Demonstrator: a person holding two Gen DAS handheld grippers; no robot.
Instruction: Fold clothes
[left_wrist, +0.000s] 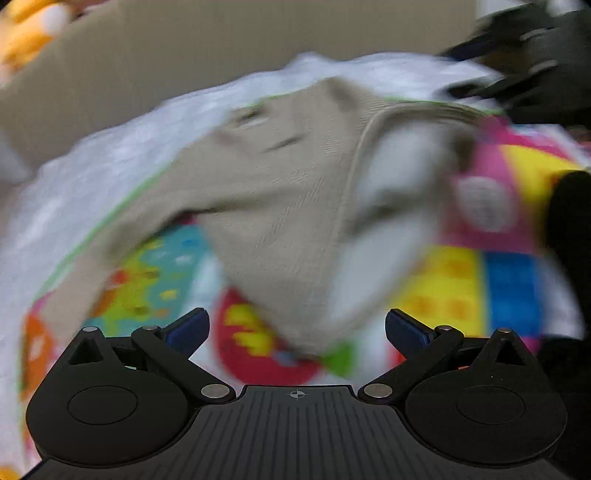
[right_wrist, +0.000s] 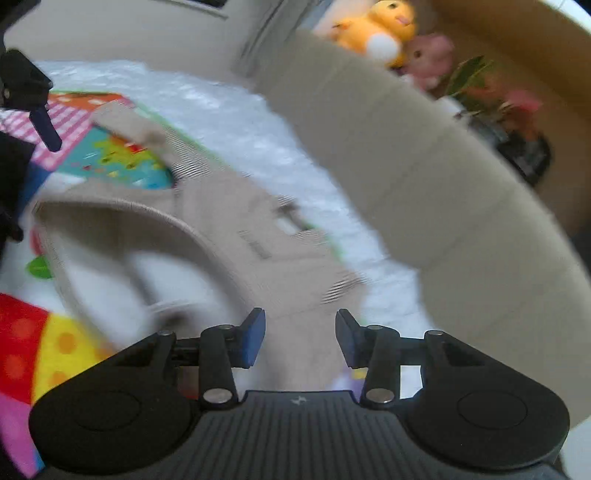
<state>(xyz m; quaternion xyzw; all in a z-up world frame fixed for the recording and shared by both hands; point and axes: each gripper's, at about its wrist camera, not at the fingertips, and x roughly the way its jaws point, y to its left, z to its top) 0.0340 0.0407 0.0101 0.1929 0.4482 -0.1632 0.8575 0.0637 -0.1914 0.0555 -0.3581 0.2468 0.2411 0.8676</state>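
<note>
Left wrist view: a beige ribbed knit garment with a white lining (left_wrist: 288, 206) is seen spread, rumpled, on a bright multicoloured play mat (left_wrist: 480, 280), with a white quilted cover (left_wrist: 92, 173) along the mat's far edge. Everything's pretty blurred. The left gripper (left_wrist: 297, 330) is held with its fingers wide apart, nothing between them, the garment's near hem just ahead. The right gripper (right_wrist: 300, 338) is held partly closed over a beige fold, but pads pressing on cloth can't be made out. For a clean fold, one layer at the hem should probably be pinched by each side and carried evenly, so the lining isn't bunched.
</note>
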